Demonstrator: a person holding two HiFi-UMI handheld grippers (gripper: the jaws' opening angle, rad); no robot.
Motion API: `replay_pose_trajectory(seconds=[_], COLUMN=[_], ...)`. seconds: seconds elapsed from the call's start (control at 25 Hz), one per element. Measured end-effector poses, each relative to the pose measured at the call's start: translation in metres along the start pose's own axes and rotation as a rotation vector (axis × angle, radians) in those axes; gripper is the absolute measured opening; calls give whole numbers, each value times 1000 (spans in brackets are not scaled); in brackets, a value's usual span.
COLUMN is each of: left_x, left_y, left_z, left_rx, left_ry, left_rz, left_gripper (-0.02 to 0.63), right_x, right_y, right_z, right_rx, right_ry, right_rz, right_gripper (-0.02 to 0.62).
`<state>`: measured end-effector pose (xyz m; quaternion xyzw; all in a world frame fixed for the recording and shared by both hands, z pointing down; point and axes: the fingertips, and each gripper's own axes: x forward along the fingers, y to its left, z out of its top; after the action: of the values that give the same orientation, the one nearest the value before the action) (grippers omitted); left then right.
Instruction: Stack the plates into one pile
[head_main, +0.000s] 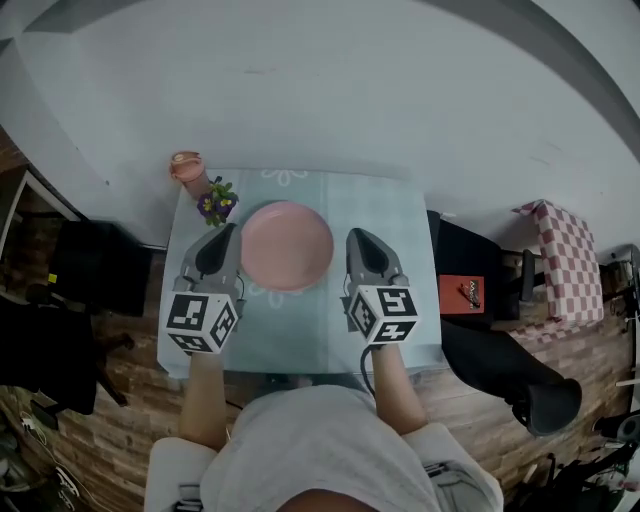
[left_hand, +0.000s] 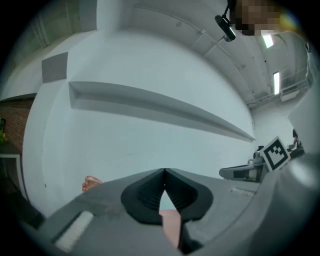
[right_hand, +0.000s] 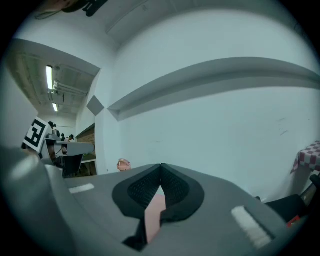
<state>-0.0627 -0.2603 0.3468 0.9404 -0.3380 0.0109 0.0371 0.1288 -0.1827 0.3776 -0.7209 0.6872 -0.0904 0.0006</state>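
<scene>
Our left tongs (head_main: 224, 230) and right tongs (head_main: 359, 236) are both pinched together, empty, flanking the pink plate (head_main: 286, 245) lying flat on the tabletop (head_main: 400, 205), equally near.

Head view looks steeply down from above the person onto the table (head_main: 400, 215), with the left gripper (head_main: 227, 230) and right gripper (head_main: 360, 236) at mid range. Each gripper view sits close behind its own jaws, facing level toward the white wall (left_hand: 125, 135). All three views share that wall and the pink vase (head_main: 186, 166); each gripper view catches the other gripper at its inner edge.
</scene>
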Motion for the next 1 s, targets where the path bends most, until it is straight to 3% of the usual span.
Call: replay_pose_trajectory(seconds=[0.32, 0.76, 1.0], left_x=[-25, -56, -65], left_y=[-12, -21, -27], left_z=[29, 46, 53], left_rx=[52, 19, 41], left_ry=[-74, -168, -200], left_rz=[-40, -64, -81], left_gripper=[5, 5, 5], right_x=[-45, -96, -109], right_y=[3, 11, 16], right_z=[31, 49, 50], right_rx=[-24, -67, -80], right_ry=[-91, -185, -194], right_rz=[-99, -183, -197], right_gripper=[0, 0, 0])
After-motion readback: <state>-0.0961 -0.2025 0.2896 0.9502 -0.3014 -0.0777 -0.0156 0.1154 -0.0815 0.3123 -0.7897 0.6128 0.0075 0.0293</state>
